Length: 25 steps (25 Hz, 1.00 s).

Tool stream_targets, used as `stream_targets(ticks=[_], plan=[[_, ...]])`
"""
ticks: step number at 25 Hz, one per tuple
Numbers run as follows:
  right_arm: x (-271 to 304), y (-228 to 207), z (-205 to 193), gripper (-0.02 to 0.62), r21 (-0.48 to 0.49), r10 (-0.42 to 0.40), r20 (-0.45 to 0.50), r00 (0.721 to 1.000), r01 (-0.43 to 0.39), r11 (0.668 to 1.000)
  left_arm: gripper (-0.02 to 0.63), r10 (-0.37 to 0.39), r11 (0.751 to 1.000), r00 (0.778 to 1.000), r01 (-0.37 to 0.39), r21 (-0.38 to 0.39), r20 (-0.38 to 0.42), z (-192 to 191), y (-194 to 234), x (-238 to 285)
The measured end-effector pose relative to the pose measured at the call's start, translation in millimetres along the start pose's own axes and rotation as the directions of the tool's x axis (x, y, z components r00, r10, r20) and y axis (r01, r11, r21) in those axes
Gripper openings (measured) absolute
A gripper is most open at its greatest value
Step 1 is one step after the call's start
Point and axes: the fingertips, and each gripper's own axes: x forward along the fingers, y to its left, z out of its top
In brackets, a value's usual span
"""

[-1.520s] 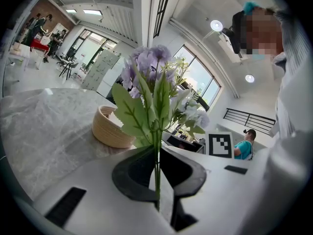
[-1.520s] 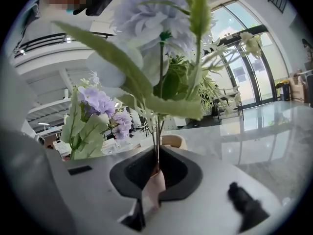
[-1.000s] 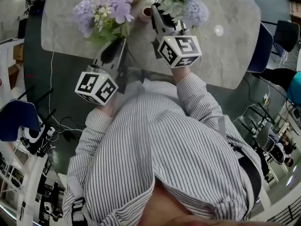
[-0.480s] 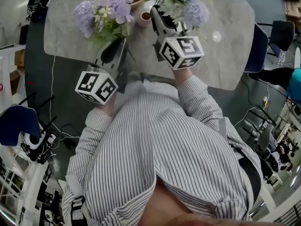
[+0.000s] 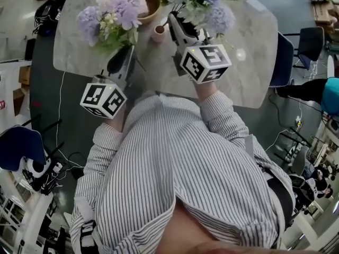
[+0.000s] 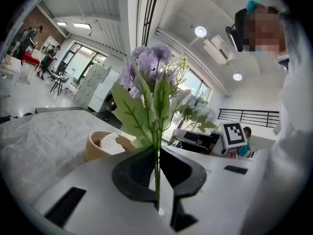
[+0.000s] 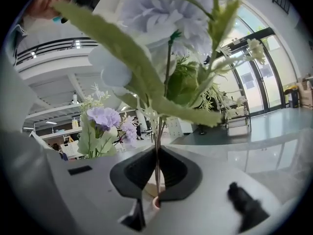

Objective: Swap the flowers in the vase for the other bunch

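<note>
Stems of one lilac flower bunch (image 5: 108, 17) are clenched in the left tongs (image 6: 157, 155). The thin green stalks run straight down through the narrow gap between the black pads, with leaves and purple heads standing above. The right tongs (image 7: 157, 156) grip the stems of the other bunch (image 5: 204, 1) the same way, its pale blue-lilac blooms and long leaves rising over them. From the head view, both bunches hang over the far part of the grey marble tabletop (image 5: 249, 62), the first toward its left edge, the second nearer the middle, apart from each other. A small pink vase (image 5: 159, 33) stands on the tabletop between the two bunches, just beside the tips of the right tongs. In the right gripper view its rim shows directly beneath the gripped stems; whether the stem ends reach inside it cannot be told. A wooden bowl (image 5: 148, 1) sits just behind the vase. The person's striped shirt (image 5: 175, 168) fills the near part of the head view.
</note>
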Motion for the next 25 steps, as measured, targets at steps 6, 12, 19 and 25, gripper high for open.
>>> stream_targets(ticks=[6, 12, 19, 25], plan=[[-9.2, 6.7, 18.5, 0.031, -0.02, 0.028, 0.016, 0.999, -0.028, 0.999, 0.038, -0.008, 1.0, 0.999, 0.008, 0.021, 0.032, 8.7, -9.6, 0.3], [-18.6, 8.5, 36.0, 0.031, -0.021, 0.035, 0.048, 0.998, -0.034, 0.999, 0.038, -0.028, 0.999, 0.998, 0.027, 0.028, 0.053, 14.7, -16.0, 1.4], [-35.6, 2.8, 42.9, 0.031, -0.01, 0.028, 0.059, 0.998, -0.028, 1.0, 0.038, -0.036, 0.999, 0.997, 0.034, 0.029, 0.062, 14.1, -14.4, 3.6], [-55.5, -0.1, 39.4, 0.031, 0.005, 0.021, 0.049, 0.999, -0.022, 1.0, 0.038, -0.039, 0.999, 0.997, 0.037, 0.036, 0.071, 17.1, -18.1, 2.5]])
